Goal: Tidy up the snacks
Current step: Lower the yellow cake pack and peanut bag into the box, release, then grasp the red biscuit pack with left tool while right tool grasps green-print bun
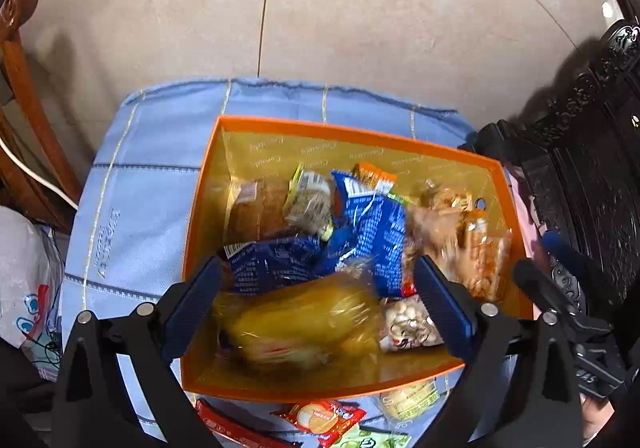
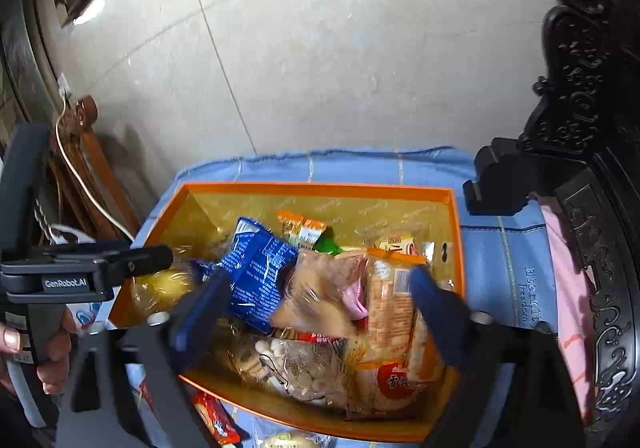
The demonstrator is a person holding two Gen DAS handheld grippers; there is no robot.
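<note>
An orange box (image 1: 320, 127) (image 2: 320, 189) with a gold lining stands on a blue cloth (image 1: 140, 187) and holds several snack packets. Among them are blue packets (image 1: 376, 224) (image 2: 260, 268), a blurred yellow packet (image 1: 304, 320) (image 2: 164, 284), a bag of round biscuits (image 1: 408, 322) (image 2: 308, 364) and an orange rice-cracker packet (image 2: 392, 300). My left gripper (image 1: 318, 272) hangs open over the box's near left part, above the yellow packet and clear of it. My right gripper (image 2: 322, 280) stands open over the right part, above a blurred tan packet (image 2: 320, 292), with nothing pressed between its pads.
Loose packets lie on the cloth in front of the box: a red one (image 1: 320, 418) (image 2: 216, 420), a green one (image 1: 372, 440) and a pale one (image 1: 408, 400). Dark carved furniture (image 1: 580, 147) (image 2: 580, 87) stands close on the right. A wooden chair (image 1: 24, 87) and a plastic bag (image 1: 24, 268) are at the left.
</note>
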